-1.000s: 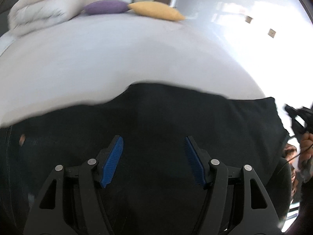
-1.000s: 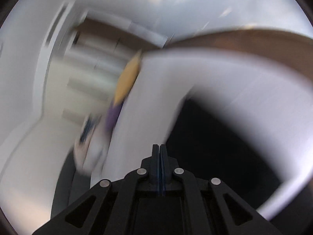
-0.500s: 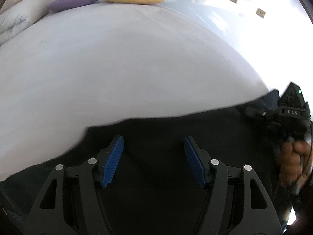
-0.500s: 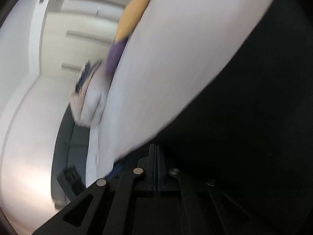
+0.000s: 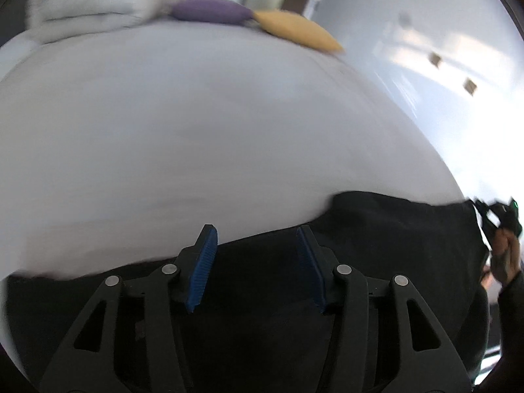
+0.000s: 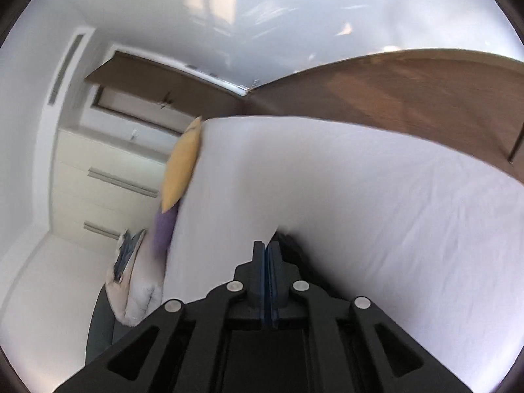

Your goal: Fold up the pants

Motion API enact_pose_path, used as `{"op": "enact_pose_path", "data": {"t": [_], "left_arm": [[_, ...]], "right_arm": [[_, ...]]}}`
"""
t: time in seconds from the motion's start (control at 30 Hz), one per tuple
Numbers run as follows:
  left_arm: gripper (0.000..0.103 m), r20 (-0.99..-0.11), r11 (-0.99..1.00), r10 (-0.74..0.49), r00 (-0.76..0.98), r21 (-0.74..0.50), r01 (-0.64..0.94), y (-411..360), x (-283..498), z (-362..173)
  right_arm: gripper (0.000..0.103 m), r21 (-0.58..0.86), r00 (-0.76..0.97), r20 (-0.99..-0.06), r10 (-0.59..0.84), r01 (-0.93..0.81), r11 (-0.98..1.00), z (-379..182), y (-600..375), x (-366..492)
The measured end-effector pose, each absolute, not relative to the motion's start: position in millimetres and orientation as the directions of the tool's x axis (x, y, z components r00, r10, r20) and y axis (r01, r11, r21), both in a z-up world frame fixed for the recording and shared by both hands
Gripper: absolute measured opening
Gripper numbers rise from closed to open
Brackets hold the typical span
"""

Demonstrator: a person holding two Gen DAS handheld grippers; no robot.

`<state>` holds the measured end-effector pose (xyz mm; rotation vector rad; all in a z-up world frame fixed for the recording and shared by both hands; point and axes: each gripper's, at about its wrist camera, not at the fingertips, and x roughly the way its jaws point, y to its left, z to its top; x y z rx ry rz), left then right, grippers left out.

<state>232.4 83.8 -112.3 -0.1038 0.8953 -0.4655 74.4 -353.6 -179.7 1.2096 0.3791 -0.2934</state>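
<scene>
Black pants (image 5: 393, 229) lie spread along the near edge of a white bed (image 5: 196, 131). My left gripper (image 5: 255, 255) hovers over their far hem with its jaws closing. The blue pads (image 5: 201, 262) stand apart, with cloth below them and nothing pinched. At the pants' right corner a hand (image 5: 504, 255) holds my right gripper (image 5: 491, 216). In the right wrist view the right gripper (image 6: 266, 245) has its jaws almost together and just starting to part. A sliver of the black pants (image 6: 290, 245) shows beside its tips; I cannot see whether any is pinched.
A purple cushion (image 5: 209, 11), a yellow cushion (image 5: 294, 29) and a folded duvet (image 5: 91, 3) lie at the bed's far end. The right wrist view shows white drawers (image 6: 108, 180) beyond the bed (image 6: 360, 196) and a wooden headboard (image 6: 409, 91) along its side.
The left jaws have narrowed, and the pants' hem now sits lower and nearer the fingertips. The right view has swung off the pants, which filled its right side, back to the bed and room.
</scene>
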Motion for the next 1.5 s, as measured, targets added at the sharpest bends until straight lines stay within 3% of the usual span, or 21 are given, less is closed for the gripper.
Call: {"op": "enact_pose_path", "data": {"t": [0.17,0.27,0.37,0.43,0.5,0.73,0.93,1.0,1.07,1.13,1.23,1.3,1.5], "left_arm": [[0.053,-0.694,0.923,-0.384,0.609,-0.296,0.245,131.5,180.7,-107.7],[0.054,-0.712,0.928,-0.372,0.596,-0.284,0.240,141.1,162.6,-121.5],[0.054,-0.719,0.940,-0.334,0.610,-0.205,0.274,138.1,138.8,-132.5],[0.054,-0.714,0.932,-0.354,0.604,-0.215,0.291,140.9,140.9,-137.3],[0.054,-0.709,0.919,-0.389,0.588,-0.251,0.306,145.9,146.5,-144.3],[0.054,-0.686,0.894,-0.443,0.577,-0.297,0.335,147.5,157.4,-153.8],[0.054,-0.680,0.898,-0.435,0.591,-0.275,0.345,145.9,157.1,-159.6],[0.054,-0.684,0.900,-0.428,0.591,-0.267,0.344,143.8,158.3,-158.3],[0.054,-0.695,0.909,-0.409,0.591,-0.250,0.334,140.5,158.6,-155.7],[0.054,-0.711,0.926,-0.368,0.599,-0.221,0.307,133.8,154.9,-148.1],[0.054,-0.714,0.936,-0.344,0.610,-0.214,0.278,119.4,147.1,-131.5],[0.054,-0.709,0.930,-0.363,0.605,-0.233,0.284,104.7,142.2,-123.3],[0.054,-0.706,0.878,-0.472,0.528,-0.319,0.357,44.0,141.7,-120.4]], "right_arm": [[0.010,0.862,0.855,-0.409,0.319,0.248,0.441,-176.9,-246.5,69.7],[0.014,0.879,0.730,-0.411,0.546,0.157,0.451,-198.1,-147.7,103.4],[0.013,0.856,0.631,-0.455,0.629,0.114,0.504,-213.6,-92.6,122.9],[0.000,0.846,0.629,-0.472,0.618,0.124,0.519,-223.4,-91.2,134.6],[0.000,0.876,0.664,-0.436,0.608,0.157,0.457,-228.0,-110.2,137.3],[0.000,0.906,0.870,-0.380,0.314,0.282,0.315,-230.1,-236.8,83.0],[0.000,0.883,0.904,-0.428,0.002,0.417,0.215,-216.6,-330.9,27.4],[0.008,0.877,0.901,-0.428,-0.072,0.433,0.208,-202.0,-349.3,2.4],[0.050,0.861,0.891,-0.440,-0.109,0.453,0.230,-186.2,-352.4,-13.0],[0.067,0.872,0.902,-0.418,-0.109,0.432,0.232,-177.1,-349.4,-22.7],[0.067,0.874,0.902,-0.423,-0.088,0.431,0.225,-173.7,-335.7,-23.8],[0.067,0.889,0.910,-0.410,-0.061,0.414,0.194,-187.7,-358.8,-74.3],[0.061,0.880,0.885,-0.466,-0.003,0.464,0.098,-225.5,-357.5,-91.8]]}}
